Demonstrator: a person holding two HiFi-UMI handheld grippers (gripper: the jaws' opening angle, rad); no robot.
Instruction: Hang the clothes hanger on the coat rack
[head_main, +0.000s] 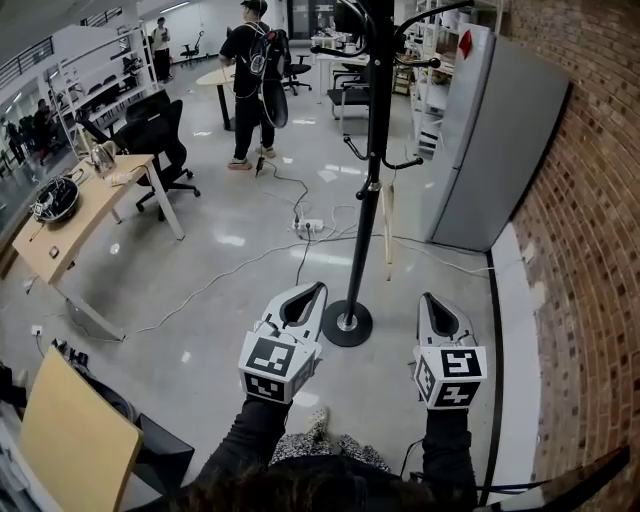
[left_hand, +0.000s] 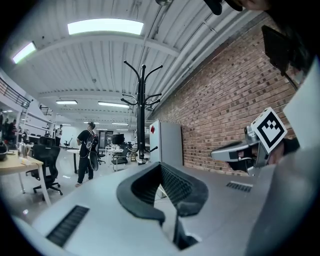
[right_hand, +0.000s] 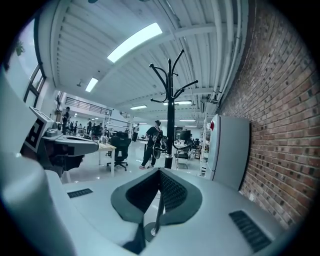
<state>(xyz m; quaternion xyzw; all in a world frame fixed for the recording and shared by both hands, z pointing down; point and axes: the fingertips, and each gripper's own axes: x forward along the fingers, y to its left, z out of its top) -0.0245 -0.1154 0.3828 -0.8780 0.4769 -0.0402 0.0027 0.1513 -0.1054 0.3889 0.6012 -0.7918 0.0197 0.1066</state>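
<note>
The black coat rack (head_main: 375, 150) stands on its round base (head_main: 347, 323) right in front of me, its hooks bare. It rises ahead in the left gripper view (left_hand: 141, 115) and in the right gripper view (right_hand: 170, 110). My left gripper (head_main: 322, 286) (left_hand: 160, 166) is just left of the base, fingertips together, holding nothing. My right gripper (head_main: 426, 296) (right_hand: 160, 171) is to the base's right, also shut and empty. No clothes hanger shows in any view.
A grey cabinet (head_main: 490, 140) stands against the brick wall (head_main: 590, 250) to the right. Cables and a power strip (head_main: 307, 226) lie on the floor behind the rack. A wooden desk (head_main: 80, 220), an office chair (head_main: 155, 135) and a standing person (head_main: 250, 80) are further left.
</note>
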